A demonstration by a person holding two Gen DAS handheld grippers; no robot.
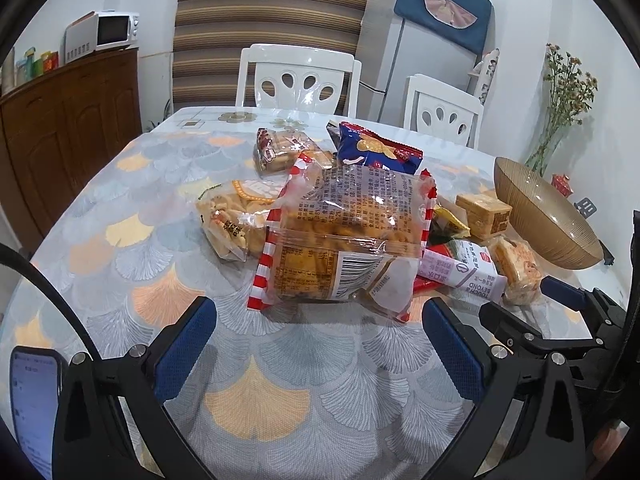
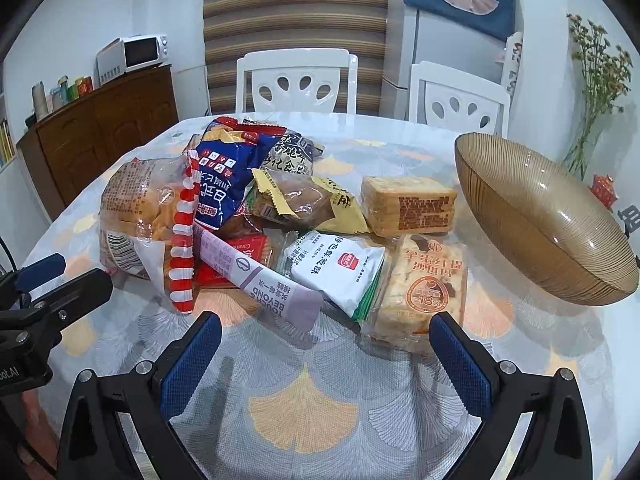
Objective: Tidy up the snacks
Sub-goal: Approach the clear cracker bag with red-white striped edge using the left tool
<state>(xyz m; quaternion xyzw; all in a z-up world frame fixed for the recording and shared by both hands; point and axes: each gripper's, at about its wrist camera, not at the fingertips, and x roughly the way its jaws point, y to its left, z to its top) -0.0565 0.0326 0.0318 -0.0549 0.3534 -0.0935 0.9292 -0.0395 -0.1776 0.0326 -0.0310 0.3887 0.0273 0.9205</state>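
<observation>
While both claws hung low over the counter (image 2: pixel 304 412), I took stock of the snack pile. My left claw (image 1: pixel 320 344) stood with its blue pads wide apart and nothing between them, aimed at the red-and-white striped bag (image 1: pixel 340 240) that leaned at the near side of the heap. My right claw (image 2: pixel 326 354) was likewise spread and empty, pointed at the purple stick packet (image 2: pixel 264 284) and the white pouch (image 2: pixel 340 272) just beside it.

All the snacks lay heaped together on the patterned cloth, with the blue bag (image 2: pixel 230 164) propped on top toward the back and the amber glass bowl (image 2: pixel 540 216) standing to the right, apart from the pile and with nothing visible inside.

I judged the striped bag light, puffy and crackly, its clear film slippery and its contents easily crushed, so I would have pinched the crimped striped seam rather than the belly. The purple stick looked slim and fairly stiff, best taken across its middle. The square cake bar (image 2: pixel 424 292) next to the right pad seemed soft and crumbly under its wrapper; a gentle squeeze across its flat sides looked safest. The bowl, being glass, wanted a wide berth from either claw.
</observation>
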